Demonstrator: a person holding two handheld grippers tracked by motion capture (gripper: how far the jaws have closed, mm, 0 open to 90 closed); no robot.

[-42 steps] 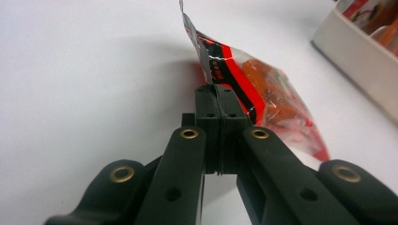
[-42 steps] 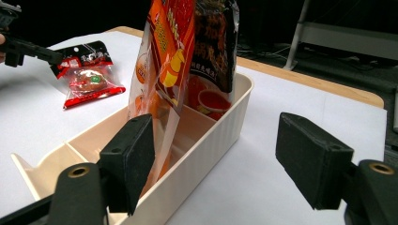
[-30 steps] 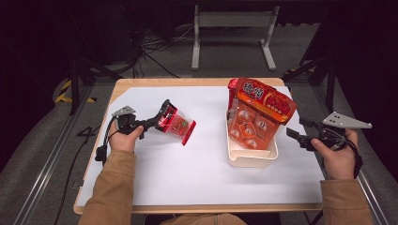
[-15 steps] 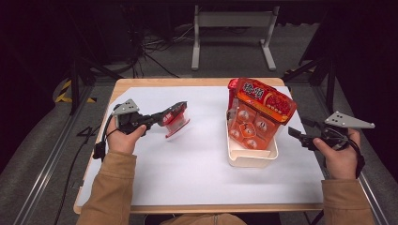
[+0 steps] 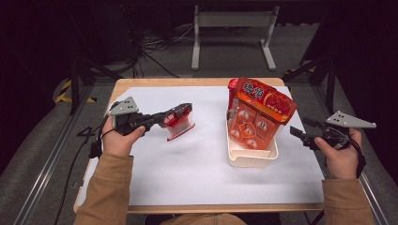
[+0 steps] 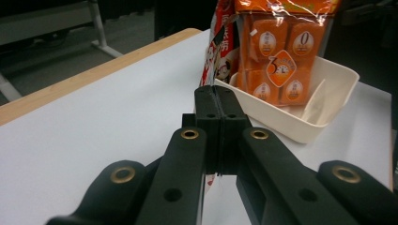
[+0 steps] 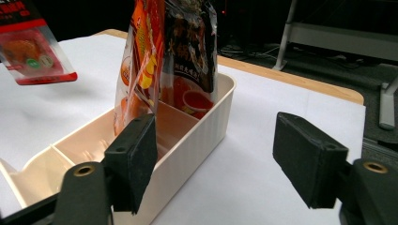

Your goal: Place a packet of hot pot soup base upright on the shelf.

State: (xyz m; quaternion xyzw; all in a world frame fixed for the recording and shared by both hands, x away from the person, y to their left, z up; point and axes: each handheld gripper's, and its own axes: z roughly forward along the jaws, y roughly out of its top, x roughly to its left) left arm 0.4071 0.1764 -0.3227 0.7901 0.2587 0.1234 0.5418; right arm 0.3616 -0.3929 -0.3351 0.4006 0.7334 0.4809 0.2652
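From above, the left gripper [image 5: 180, 114] was closed on a small red packet [image 5: 178, 123], holding it clear of the white-covered bench [image 5: 187, 168], left of the middle. Right of centre stood a cream tray [image 5: 251, 157] with an orange snack bag [image 5: 258, 115] propped upright in it. The right gripper [image 5: 300, 131] hung just beside the tray's right edge, jaws parted, gripping nothing. In the left gripper view the black jaws met tight, a sliver of the packet [image 6: 210, 180] showing below them, the tray [image 6: 328, 101] and bag [image 6: 277, 51] beyond. In the right gripper view the jaws stood wide apart, the tray [image 7: 197, 126] ahead and the red packet [image 7: 33, 51] aloft at upper left.
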